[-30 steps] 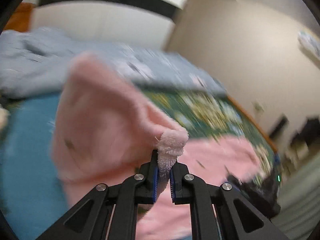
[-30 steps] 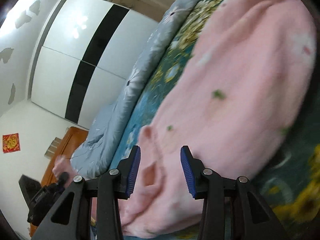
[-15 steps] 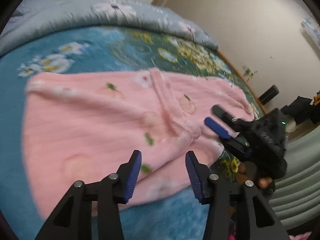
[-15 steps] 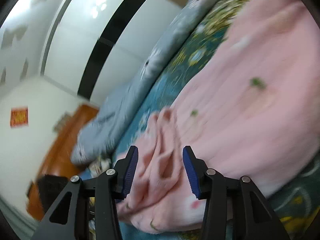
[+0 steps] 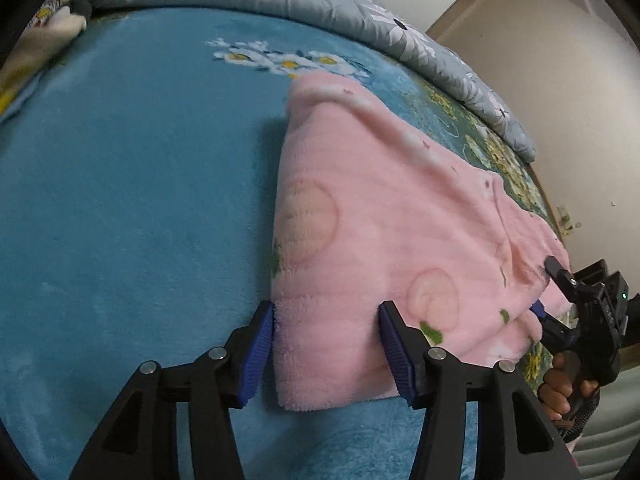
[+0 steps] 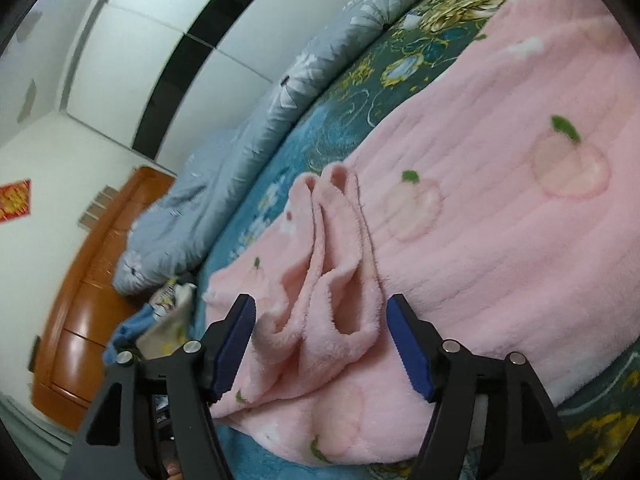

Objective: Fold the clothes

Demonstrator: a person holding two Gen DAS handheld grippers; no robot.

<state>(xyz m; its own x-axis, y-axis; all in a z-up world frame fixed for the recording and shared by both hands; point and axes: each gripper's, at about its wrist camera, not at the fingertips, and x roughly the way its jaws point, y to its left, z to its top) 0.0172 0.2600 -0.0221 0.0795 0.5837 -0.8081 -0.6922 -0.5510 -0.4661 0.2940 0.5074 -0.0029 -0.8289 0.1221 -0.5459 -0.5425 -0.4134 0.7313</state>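
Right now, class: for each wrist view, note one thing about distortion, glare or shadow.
Left wrist view: fisheye bulges the blue blanket into a dome; the pink garment casts a soft shadow along its left edge. Right wrist view: ceiling light glares on the wardrobe, and its straight door edges curve.

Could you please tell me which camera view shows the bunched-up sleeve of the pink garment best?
The right wrist view: the bunched sleeve lies large and sharp between the open right tool. In the left wrist view it is only a small lump at the garment's far edge, beside that tool.
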